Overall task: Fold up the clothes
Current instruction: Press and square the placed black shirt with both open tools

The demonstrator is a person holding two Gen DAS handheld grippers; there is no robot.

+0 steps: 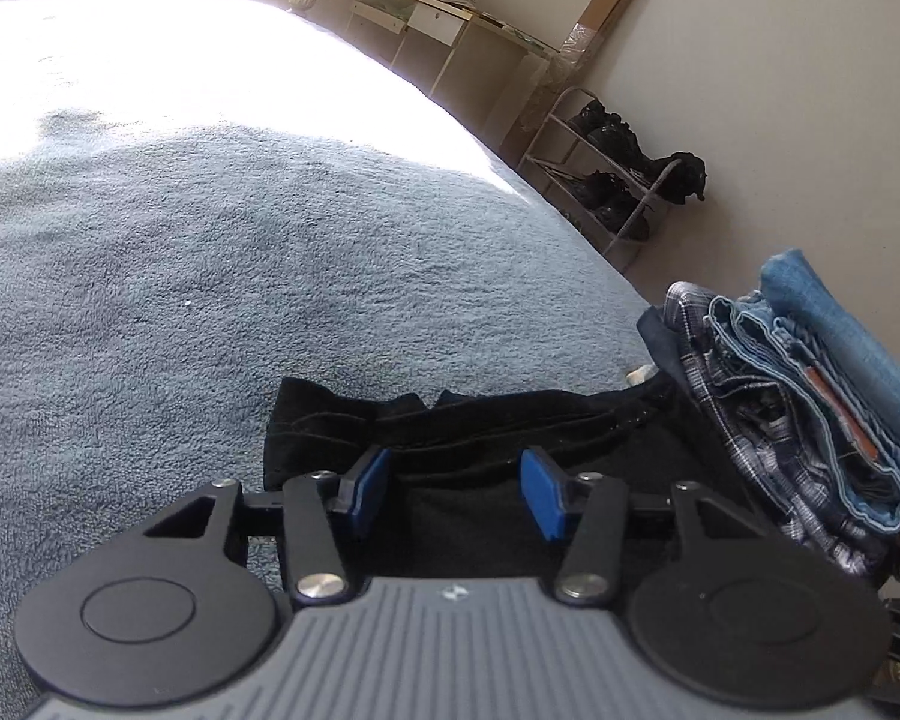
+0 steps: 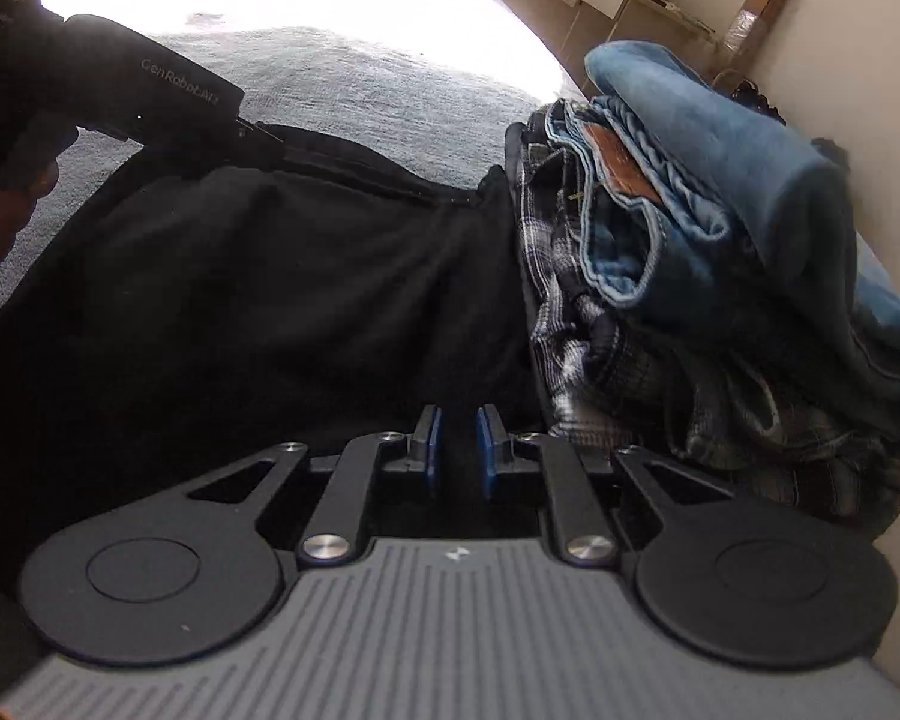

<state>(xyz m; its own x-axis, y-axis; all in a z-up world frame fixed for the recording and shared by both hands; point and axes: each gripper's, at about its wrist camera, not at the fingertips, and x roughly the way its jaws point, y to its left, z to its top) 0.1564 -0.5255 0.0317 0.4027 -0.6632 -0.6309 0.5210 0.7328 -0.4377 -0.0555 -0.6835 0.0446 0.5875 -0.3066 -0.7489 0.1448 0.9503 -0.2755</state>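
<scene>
Two tongs (image 1: 457, 489) (image 2: 457, 441), one black garment (image 2: 270, 276), one stack (image 2: 690, 228).

desk (image 1: 444, 24) by wall | shoe rack (image 1: 606, 174) | grey bedspread (image 1: 210, 276)

You've got a bed (image 1: 150, 276) with a grey-blue fleecy blanket. On it lies a black garment (image 2: 258, 276), spread near the front edge, and just beside it a stack (image 2: 690, 228) of folded clothes.
</scene>
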